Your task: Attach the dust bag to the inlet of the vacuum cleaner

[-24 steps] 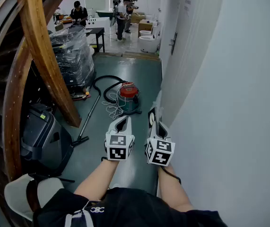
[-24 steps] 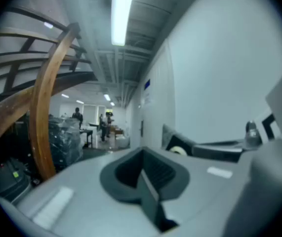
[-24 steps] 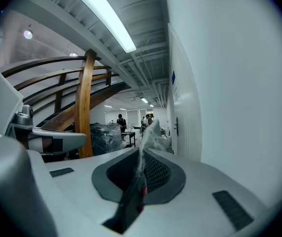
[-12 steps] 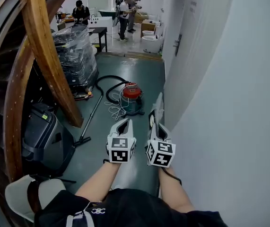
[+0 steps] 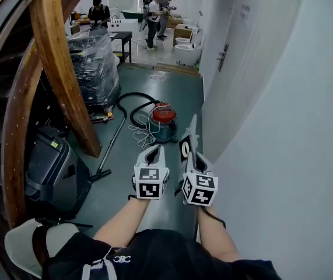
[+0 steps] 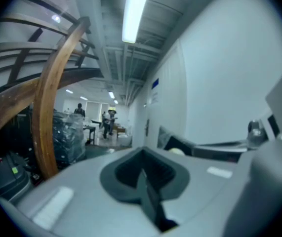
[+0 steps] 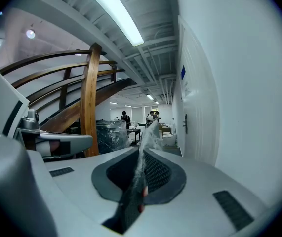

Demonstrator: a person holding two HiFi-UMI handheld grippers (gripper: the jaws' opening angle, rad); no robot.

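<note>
The 2 fingers of the right gripper (image 5: 196, 156) are pressed together on the dust bag (image 5: 188, 140). In the right gripper view (image 7: 140, 174) the bag (image 7: 148, 135) shows edge-on as a thin whitish sheet running up out of the pinch. From the head view it stands upright ahead of the fingers, white with a dark panel carrying a pale ring, probably the collar opening. The left gripper (image 5: 153, 151) is closed on nothing; its own view (image 6: 143, 181) shows the 2 fingers meeting with no gap and nothing between them.

Both grippers are held out nearly level, side by side, close beside the white wall (image 5: 271, 127). The vacuum cleaner (image 5: 163, 120), a small canister with a red lid, sits on the floor (image 5: 154, 77) well ahead, its black hose (image 5: 132, 101) looped behind it and pale cord lying loose beside it. Its inlet cannot be made out from here.

The task looks barely begun: the bag is in hand but far from the machine. The risks, as I judge them:
- The bag is held at 1 thin edge, so it may flop, swing or slip out.
- It rides near the wall and could brush it.
- The loose cord could snag on approach.
- With the left fingers closed, nothing steadies the collar for lining up.
</note>
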